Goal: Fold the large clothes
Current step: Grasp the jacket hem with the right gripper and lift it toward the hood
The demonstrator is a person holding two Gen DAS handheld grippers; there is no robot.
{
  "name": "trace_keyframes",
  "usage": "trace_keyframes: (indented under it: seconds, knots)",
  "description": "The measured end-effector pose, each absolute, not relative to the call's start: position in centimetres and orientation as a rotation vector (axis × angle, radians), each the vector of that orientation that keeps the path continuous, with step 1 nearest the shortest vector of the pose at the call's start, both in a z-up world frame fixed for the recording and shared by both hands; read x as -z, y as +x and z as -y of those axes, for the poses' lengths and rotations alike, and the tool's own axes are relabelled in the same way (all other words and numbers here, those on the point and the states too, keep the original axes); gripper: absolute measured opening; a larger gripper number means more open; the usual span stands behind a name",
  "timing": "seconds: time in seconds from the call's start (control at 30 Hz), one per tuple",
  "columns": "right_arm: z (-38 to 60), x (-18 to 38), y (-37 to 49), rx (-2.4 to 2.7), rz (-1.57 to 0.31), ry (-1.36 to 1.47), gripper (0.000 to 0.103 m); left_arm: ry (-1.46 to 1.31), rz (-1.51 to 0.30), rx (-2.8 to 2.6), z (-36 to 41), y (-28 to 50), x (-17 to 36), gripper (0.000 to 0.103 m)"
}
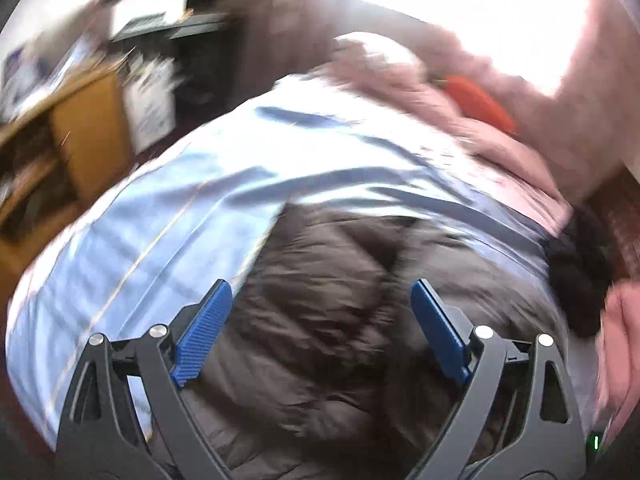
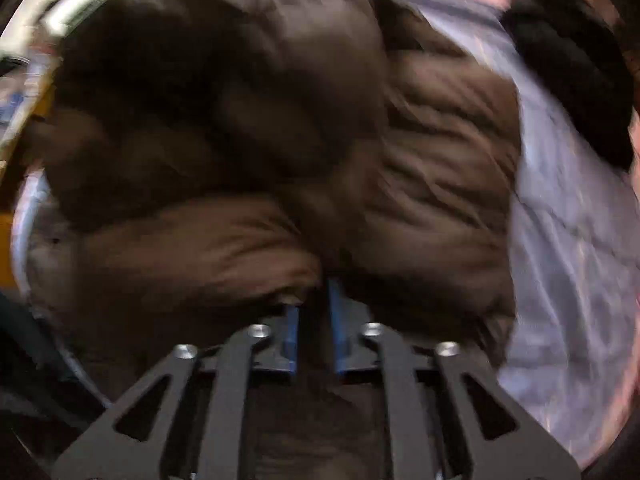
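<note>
You were mid-fold: the jacket (image 1: pixel 340 320) lay under both tongs. Your left tongs (image 1: pixel 320 320) stood wide and empty. Your right tongs (image 2: pixel 314 312) stood narrow; whether they pinched cloth, I cannot tell. Next, you needed a new edge to grip.

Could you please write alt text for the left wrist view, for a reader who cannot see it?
The open left gripper hangs empty above a brown quilted jacket lying on a pale blue sheet. Pink bedding and a wooden shelf blur behind.

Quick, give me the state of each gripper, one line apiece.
Left gripper: wide open, empty, above the brown jacket.
Right gripper: narrow gap, brown jacket at its tips; grip cannot be told.
</note>
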State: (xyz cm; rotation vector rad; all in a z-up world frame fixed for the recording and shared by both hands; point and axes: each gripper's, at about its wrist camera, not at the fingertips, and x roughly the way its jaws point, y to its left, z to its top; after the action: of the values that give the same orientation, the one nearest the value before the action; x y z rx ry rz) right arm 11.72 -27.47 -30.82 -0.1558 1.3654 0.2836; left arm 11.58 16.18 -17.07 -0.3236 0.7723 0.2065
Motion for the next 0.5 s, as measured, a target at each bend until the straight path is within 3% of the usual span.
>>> trace_keyframes:
  seconds: [0.03,0.17,0.23,0.33,0.5]
  knots:
    - [27.9,31.2,12.0,-0.219,-1.399,-0.160,0.075,-0.301,-0.779,-0.162,-15.2,11.9,17.1,0.092]
    - [31.3,28.0,12.3,-0.034,-1.260,-0.030,0.076,-0.211,-0.908,0.001,-10.6,13.3,19.2,0.092]
    - [32.8,24.5,12.0,0.002,-1.086,0.086,0.037,-0.187,-0.969,0.055,-8.8,13.5,20.4,0.092]
    - [31.5,20.7,11.7,-0.162,-0.876,0.216,0.021,-0.140,-1.004,0.084,-6.3,13.4,22.0,0.092]
    - [25.0,20.4,13.5,-0.278,-0.789,0.127,0.020,-0.071,-0.746,0.110,-5.0,10.4,18.4,0.092]
